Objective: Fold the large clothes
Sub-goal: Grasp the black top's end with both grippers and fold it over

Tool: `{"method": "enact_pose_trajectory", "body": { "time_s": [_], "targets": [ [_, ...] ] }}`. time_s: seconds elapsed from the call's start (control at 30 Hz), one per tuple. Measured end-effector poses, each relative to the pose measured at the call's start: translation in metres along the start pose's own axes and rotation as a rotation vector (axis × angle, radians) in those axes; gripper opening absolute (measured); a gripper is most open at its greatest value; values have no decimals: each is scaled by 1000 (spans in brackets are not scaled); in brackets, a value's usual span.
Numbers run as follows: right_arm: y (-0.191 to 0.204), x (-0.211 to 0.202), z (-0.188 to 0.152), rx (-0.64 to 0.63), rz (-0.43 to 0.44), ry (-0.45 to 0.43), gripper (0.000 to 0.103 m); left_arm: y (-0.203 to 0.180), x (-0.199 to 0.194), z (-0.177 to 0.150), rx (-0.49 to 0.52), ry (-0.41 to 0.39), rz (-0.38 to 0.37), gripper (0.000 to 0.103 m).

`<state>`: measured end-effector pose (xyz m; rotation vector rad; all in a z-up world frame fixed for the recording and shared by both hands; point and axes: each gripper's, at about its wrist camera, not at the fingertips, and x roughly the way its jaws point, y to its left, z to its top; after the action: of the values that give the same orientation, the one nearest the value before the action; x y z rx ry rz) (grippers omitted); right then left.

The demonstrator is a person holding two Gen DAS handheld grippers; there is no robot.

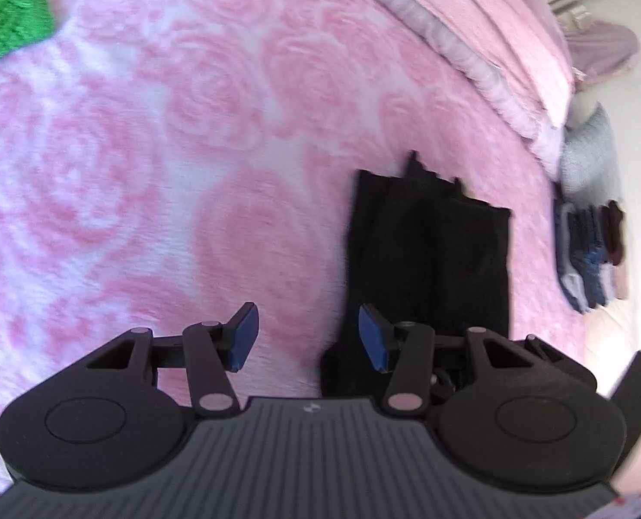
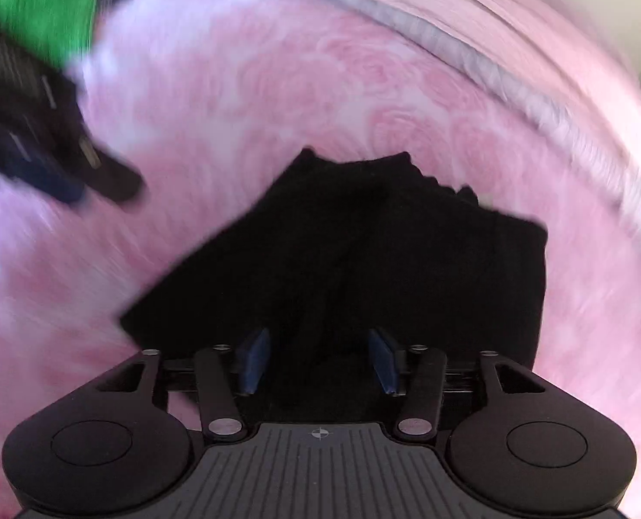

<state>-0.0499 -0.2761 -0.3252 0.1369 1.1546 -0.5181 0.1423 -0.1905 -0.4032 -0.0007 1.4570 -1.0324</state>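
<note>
A black garment (image 1: 428, 251) lies folded into a long strip on the pink rose-patterned blanket (image 1: 147, 151). My left gripper (image 1: 307, 337) hovers open over bare blanket just left of the garment's near end, with nothing between its blue pads. In the blurred right wrist view the black garment (image 2: 385, 268) spreads wide under my right gripper (image 2: 320, 359). That gripper stands open above the cloth, and its pads do not press on it. The left gripper (image 2: 52, 142) shows as a dark blur at the upper left.
A green cloth (image 1: 4, 13) lies at the far left corner, also seen as green cloth (image 2: 39, 17). A stack of folded clothes (image 1: 592, 255) sits at the right bed edge below a grey fluffy item (image 1: 588, 155). Folded pink bedding (image 1: 515, 21) runs along the far side.
</note>
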Motion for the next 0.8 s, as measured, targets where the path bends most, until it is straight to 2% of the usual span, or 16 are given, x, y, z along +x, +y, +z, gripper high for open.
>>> {"method": "enact_pose_trajectory", "body": {
  "time_s": [0.07,0.13,0.2,0.3,0.37,0.43,0.5,0.6,0.67,0.8],
  "targets": [
    [-28,-27,-4,131,20,-29,48,-8,5,2,-14,18,-50,45],
    [-59,-48,-9,281,-22,-58,48,-21,14,3,-14,35,-110,45],
    [-99,-54,-21,440,-85,-49,48,-35,29,3,-14,71,-175,45],
    [-152,-41,-47,660,-144,39,48,-49,62,3,-40,153,-233,45],
    [-179,-25,-68,810,-134,81,48,-56,84,2,-44,183,-233,45],
    [-197,-9,-83,905,-114,130,48,-61,101,2,-46,210,-218,45],
    [-208,2,-98,972,-76,163,48,-66,111,1,-33,228,-206,45],
    [-205,14,-101,1018,-13,163,48,-74,122,0,-6,245,-210,45],
    [-208,18,-98,1015,19,145,48,-80,122,-2,21,236,-225,45],
    [-207,27,-92,980,19,150,48,-85,126,2,59,213,-214,45]
  ]
}}
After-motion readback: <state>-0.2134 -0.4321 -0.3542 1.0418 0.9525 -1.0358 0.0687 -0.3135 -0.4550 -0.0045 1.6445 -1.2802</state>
